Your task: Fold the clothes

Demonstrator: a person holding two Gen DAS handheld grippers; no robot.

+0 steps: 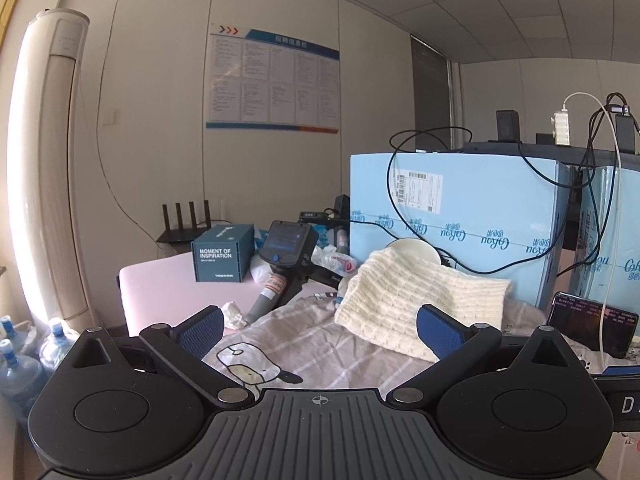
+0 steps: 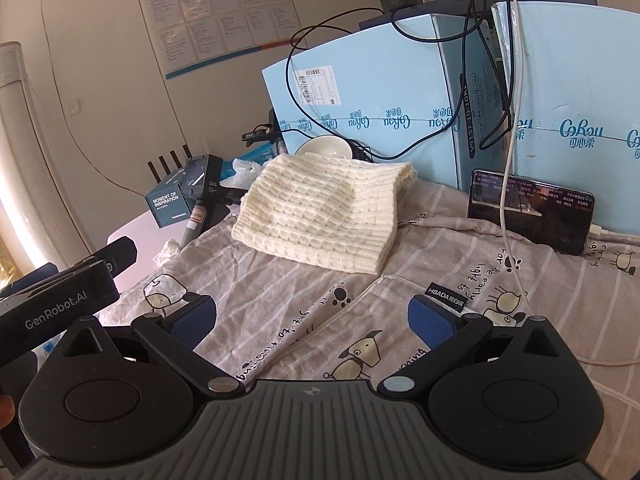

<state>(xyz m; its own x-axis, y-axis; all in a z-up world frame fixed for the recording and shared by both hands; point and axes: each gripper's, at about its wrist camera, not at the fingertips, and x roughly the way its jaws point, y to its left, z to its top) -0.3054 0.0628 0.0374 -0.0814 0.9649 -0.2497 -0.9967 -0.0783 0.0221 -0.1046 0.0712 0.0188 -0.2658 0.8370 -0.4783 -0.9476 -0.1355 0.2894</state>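
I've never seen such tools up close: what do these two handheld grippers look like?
Both the left gripper and the right gripper are matte black, with round pivot discs, silver rivets, a ribbed grey centre plate and blue textured finger pads. The left one's side reads "GenRobot.AI" in the right view.

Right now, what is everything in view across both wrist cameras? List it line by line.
knit garment: one, cream, folded, at the back of the sheet
sheet: one, grey with stripes and cartoon dogs, covering the work surface
phone: one, black, screen lit, leaning on a blue carton, white cable plugged in
cartons: two, light blue, standing behind the sheet
bowl: one, white, behind the garment
small box: one, dark teal, on the pink surface at left
handheld device: one, black and grey, beside the small box
router: one, black, by the wall
water bottles: several, clear blue, on the floor, left
left gripper: open, empty
right gripper: open, empty
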